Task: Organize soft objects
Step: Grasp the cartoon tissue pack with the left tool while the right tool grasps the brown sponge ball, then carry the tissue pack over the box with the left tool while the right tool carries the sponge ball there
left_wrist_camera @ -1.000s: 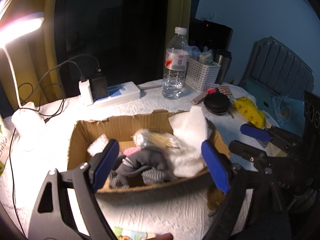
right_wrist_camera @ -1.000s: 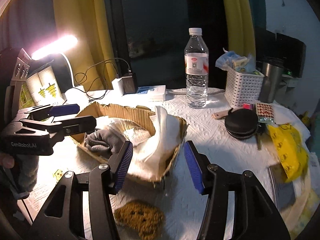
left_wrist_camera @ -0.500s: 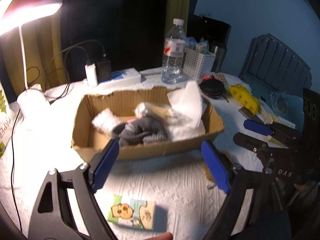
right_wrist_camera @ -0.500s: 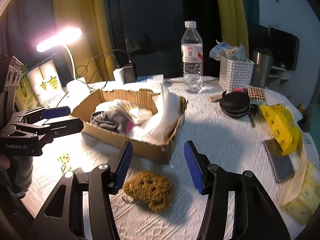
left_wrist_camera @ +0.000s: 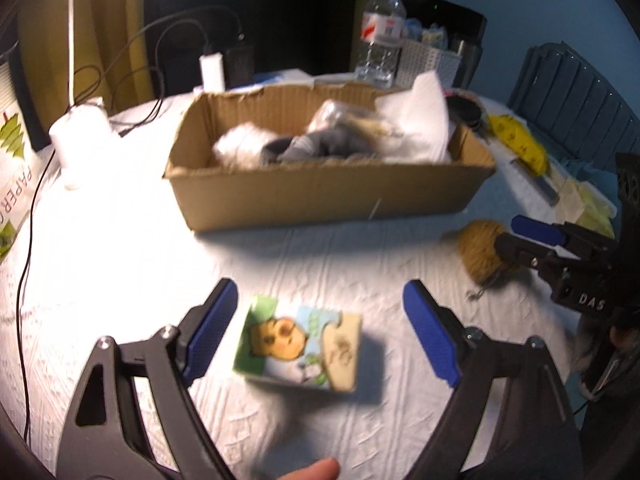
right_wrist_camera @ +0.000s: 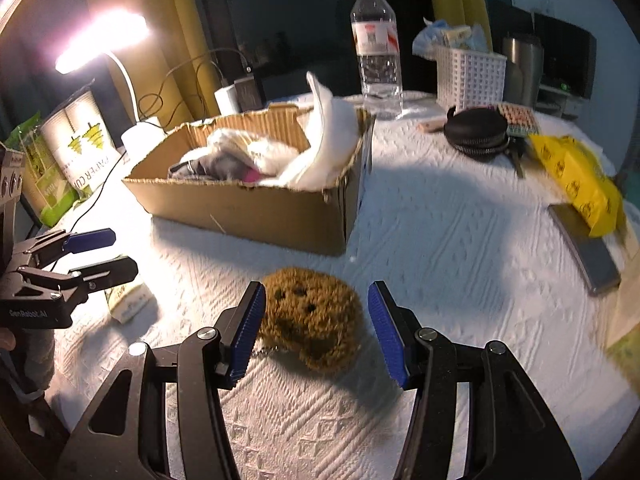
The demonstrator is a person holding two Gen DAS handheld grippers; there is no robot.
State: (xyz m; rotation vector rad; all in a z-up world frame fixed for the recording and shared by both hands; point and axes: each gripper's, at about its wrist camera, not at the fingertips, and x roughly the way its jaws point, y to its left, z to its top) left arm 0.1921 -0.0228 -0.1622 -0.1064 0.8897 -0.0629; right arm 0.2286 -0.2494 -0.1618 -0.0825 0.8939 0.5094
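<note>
A cardboard box (left_wrist_camera: 320, 192) holds white cloths and grey socks; it also shows in the right wrist view (right_wrist_camera: 256, 208). A printed soft pack (left_wrist_camera: 298, 348) lies on the white tablecloth between the open fingers of my left gripper (left_wrist_camera: 322, 334). A brown fuzzy plush (right_wrist_camera: 312, 320) lies between the open fingers of my right gripper (right_wrist_camera: 318, 330), apart from both pads. The plush (left_wrist_camera: 480, 250) and the right gripper (left_wrist_camera: 528, 240) also show at the right of the left wrist view. The left gripper (right_wrist_camera: 86, 254) shows at the left of the right wrist view.
A water bottle (right_wrist_camera: 376, 48), white basket (right_wrist_camera: 470, 76), black round case (right_wrist_camera: 476, 132), yellow bag (right_wrist_camera: 576, 180) and grey phone (right_wrist_camera: 584, 248) sit at the back and right. A lit desk lamp (right_wrist_camera: 100, 40), its cables and a paper cup pack (right_wrist_camera: 76, 148) stand at the left.
Both grippers have pulled back from the box and dropped lower. The soft pack now lies between the left fingers and the plush between the right fingers.
</note>
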